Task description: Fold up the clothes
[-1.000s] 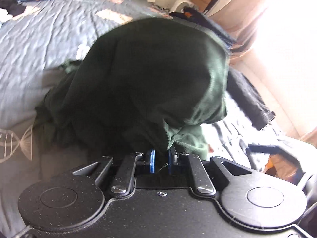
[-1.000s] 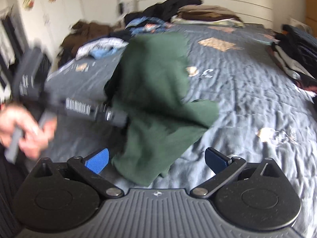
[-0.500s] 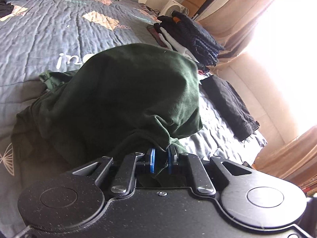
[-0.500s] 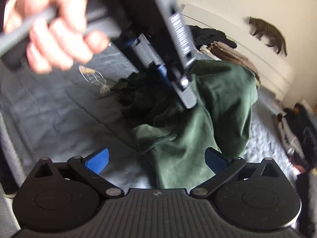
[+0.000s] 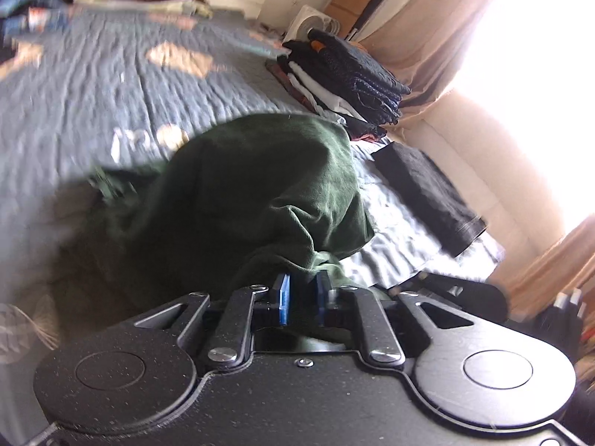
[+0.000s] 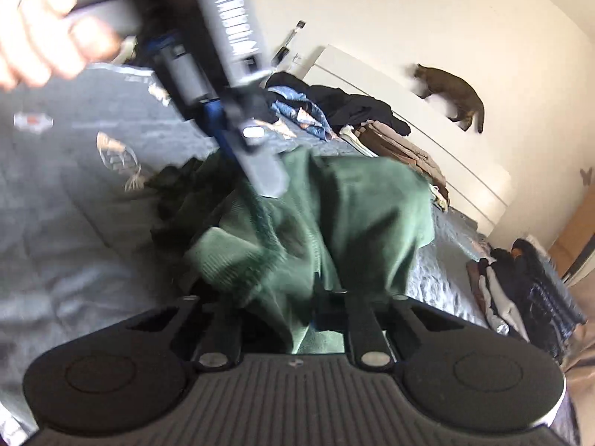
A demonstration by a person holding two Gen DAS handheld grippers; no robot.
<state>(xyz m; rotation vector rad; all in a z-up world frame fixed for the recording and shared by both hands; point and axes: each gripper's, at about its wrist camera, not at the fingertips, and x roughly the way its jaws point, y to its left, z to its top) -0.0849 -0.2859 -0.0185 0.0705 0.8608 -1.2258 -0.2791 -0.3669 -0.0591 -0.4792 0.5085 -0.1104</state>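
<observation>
Green knit shirt (image 5: 267, 186), soft and ribbed at one hem, lies bunched on the bed (image 5: 93, 85) and is lifted at two points into a rumpled tent. No bins or baskets in view; the bed itself carries the laundry: a folded stack (image 5: 346, 74) of dark and white garments at the far edge, a flat black piece (image 5: 427, 193) beside it, and a loose pile (image 6: 334, 111) of denim and brown clothes near the white headboard (image 6: 427, 119). Quilt is grey-blue, stitched in rows, with printed patches. Left gripper (image 5: 302, 297): blue pads stand slightly apart and are opening, with a fold of the shirt bunched between them; the pads appear to still touch the cloth. In the right wrist view that tool angles down from the upper left, held by a hand (image 6: 41, 29), its tip in the shirt's upper edge. Right gripper (image 6: 293, 312): jaws closing, arms drawn nearly together on a hanging fold of the shirt, which drapes over and hides the pads. Both tools point downward toward the quilt.
</observation>
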